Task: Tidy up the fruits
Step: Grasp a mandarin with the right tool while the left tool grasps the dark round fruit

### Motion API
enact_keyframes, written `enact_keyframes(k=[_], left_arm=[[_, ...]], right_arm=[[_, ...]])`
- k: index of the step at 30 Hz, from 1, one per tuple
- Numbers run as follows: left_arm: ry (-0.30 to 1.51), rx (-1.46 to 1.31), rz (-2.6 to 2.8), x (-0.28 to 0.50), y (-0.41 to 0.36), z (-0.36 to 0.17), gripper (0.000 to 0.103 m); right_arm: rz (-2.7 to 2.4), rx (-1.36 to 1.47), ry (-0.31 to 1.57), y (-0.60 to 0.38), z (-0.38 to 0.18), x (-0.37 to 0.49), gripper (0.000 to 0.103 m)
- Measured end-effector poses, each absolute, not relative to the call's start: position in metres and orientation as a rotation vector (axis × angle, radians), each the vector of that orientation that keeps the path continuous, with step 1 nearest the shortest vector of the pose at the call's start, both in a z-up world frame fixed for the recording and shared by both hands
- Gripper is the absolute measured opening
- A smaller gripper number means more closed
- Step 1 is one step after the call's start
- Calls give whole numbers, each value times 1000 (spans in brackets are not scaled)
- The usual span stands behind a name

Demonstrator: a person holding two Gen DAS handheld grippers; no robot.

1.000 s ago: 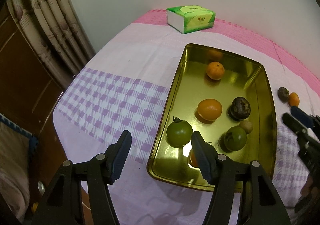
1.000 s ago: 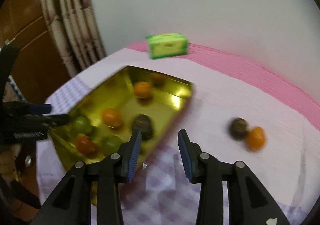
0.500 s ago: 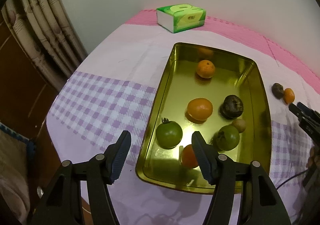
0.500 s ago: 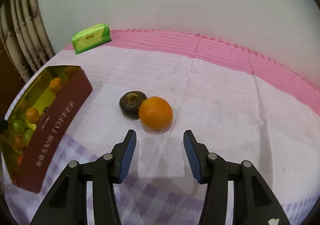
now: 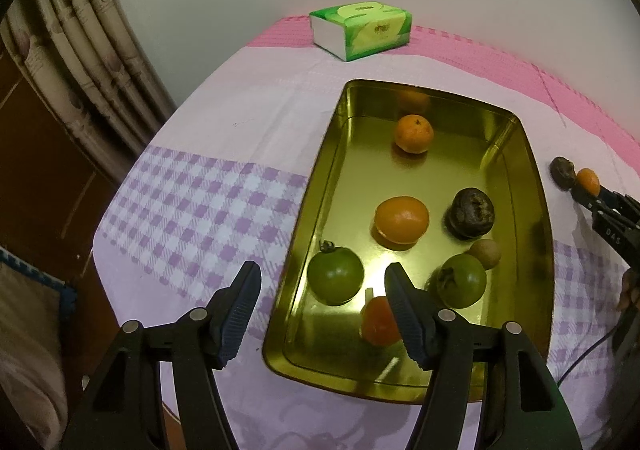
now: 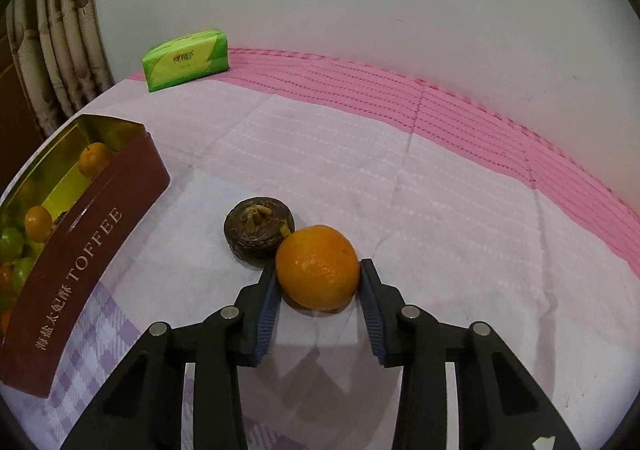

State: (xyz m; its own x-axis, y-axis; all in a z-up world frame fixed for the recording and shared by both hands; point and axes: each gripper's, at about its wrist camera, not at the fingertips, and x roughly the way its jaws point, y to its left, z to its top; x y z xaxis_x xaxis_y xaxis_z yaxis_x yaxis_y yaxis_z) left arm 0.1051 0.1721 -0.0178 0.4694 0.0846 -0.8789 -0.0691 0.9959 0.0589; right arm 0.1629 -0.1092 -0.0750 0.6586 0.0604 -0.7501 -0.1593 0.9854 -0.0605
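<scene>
Right gripper (image 6: pixel 318 280) jaws closing on loose orange (image 6: pixel 318 267), both pads against its sides, fruit on the cloth. Dark wrinkled fruit (image 6: pixel 258 234) touches that orange on its far left, tight to the left finger. Maroon TOFFEE tin (image 6: pixel 86 250) further left, well apart. Left gripper (image 5: pixel 322 308) jaws half open, nothing between, hanging over tin's near left rim (image 5: pixel 298 250). Inside the tin: two oranges, two green tomatoes, one red, dark fruit, small brown one. Green tissue pack (image 5: pixel 361 29) at the far edge. Tablecloth (image 5: pixel 240 122) pale with purple check, pink band by white wall; curtain (image 5: pixel 92 50) left.
</scene>
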Motion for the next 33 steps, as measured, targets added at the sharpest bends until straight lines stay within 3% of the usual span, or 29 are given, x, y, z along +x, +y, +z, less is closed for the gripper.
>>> enact_keyframes(k=[13,26,33], left_arm=[[1026,64,-147,137,55,3,65],[1106,74,-305,185,-43,-31,65],[1134,100,-278,208,-61,-46,57]], right_arm=[[-23,-26,845,-184,-72,129,35],[-113,-22,849,-222,-72,125,36],[-98,11,850,-229,-72,122,36]])
